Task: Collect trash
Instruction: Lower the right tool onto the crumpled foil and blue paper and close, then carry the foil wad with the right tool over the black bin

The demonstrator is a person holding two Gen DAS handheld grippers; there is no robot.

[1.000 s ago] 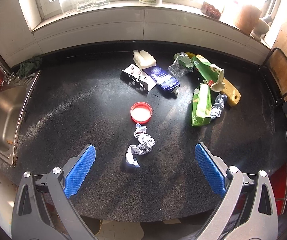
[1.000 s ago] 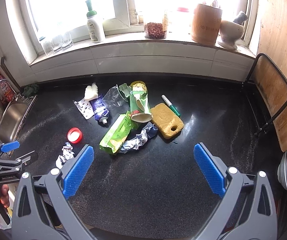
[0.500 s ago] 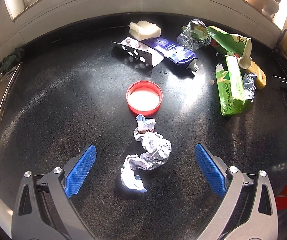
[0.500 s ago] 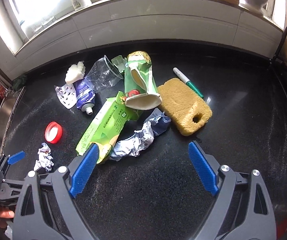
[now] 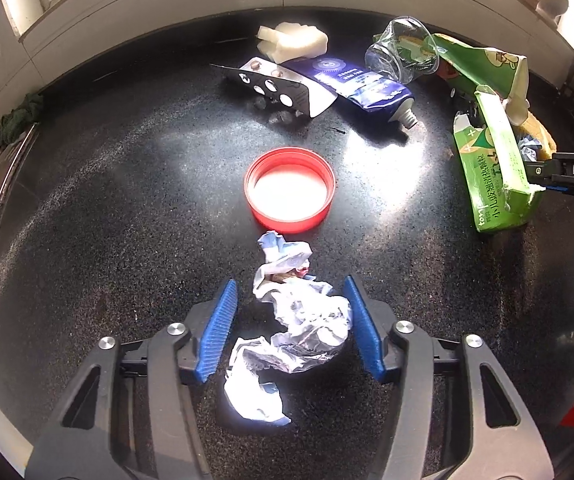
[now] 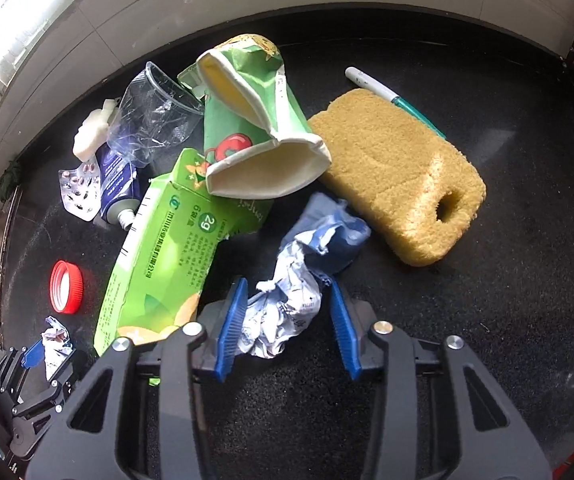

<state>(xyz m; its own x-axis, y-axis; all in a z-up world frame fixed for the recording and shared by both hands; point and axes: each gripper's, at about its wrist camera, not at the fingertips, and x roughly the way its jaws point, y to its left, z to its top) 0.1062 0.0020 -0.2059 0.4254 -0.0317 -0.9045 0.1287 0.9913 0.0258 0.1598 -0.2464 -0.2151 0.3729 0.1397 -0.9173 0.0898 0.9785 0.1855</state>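
Both my grippers closing on crumpled wrappers on the black counter (image 5: 87,208).

My left gripper (image 5: 291,320) straddles a white crumpled wrapper (image 5: 299,320), right pad touching, just near of a red cap (image 5: 290,189). My right gripper (image 6: 287,320) narrows around a blue-white wrapper (image 6: 299,288); a green carton (image 6: 167,248) crowds its left, a sponge (image 6: 399,184) lies beyond. The pads' contact there is unclear.

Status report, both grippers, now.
Left gripper closing around white crumpled wrapper. Right gripper closing around blue-white crumpled wrapper. Green carton crowds the right gripper's left finger.
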